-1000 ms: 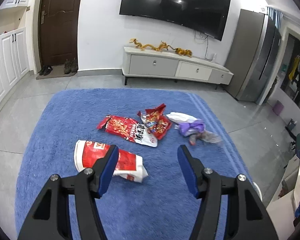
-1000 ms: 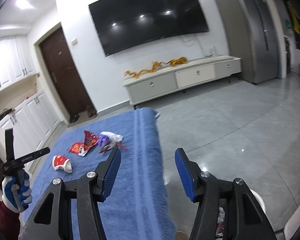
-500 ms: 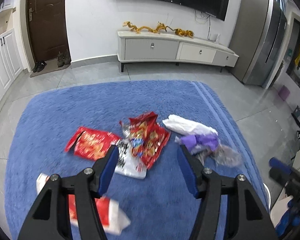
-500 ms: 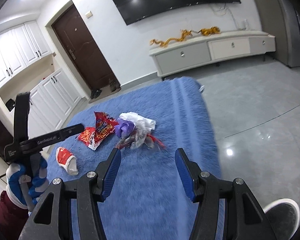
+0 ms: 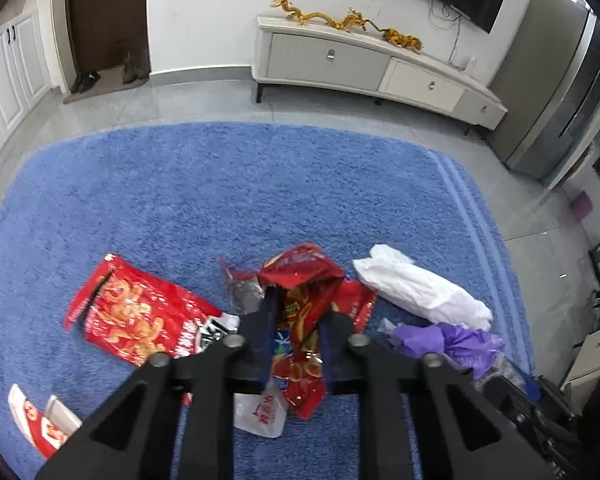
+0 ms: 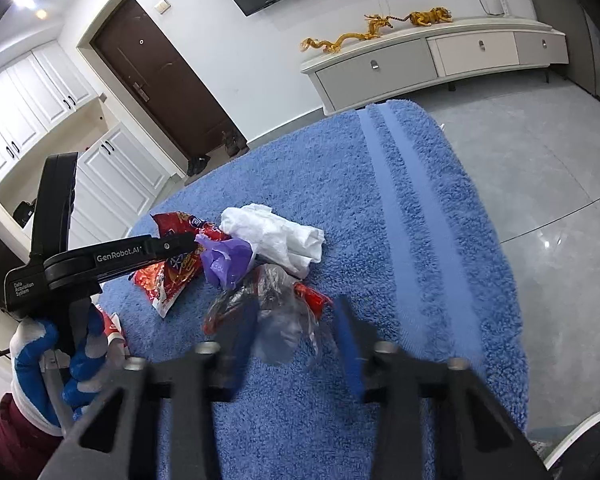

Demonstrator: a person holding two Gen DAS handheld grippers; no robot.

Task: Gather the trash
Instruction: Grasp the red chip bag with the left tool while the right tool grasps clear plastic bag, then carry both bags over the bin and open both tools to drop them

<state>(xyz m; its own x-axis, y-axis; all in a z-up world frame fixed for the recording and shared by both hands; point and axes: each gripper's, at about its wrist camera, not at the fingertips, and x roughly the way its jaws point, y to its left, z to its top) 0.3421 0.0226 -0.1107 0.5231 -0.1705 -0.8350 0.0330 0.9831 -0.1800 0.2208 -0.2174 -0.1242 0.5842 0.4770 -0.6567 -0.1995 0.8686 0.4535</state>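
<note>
Two pieces of trash on the blue rug [image 5: 260, 184] between closing jaws. With the left gripper [image 5: 296, 320], pinches tight the red snack bag [image 5: 300, 280]. With the right gripper [image 6: 296, 328], narrows around the clear wrapper [image 6: 284, 320]; cannot tell if already pressing.

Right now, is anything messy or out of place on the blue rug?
Yes. Torn, crumpled snack bags and wrappers lie scattered on the blue rug, beside a white wad and a purple one. The left gripper has just closed on a red bag.
</note>
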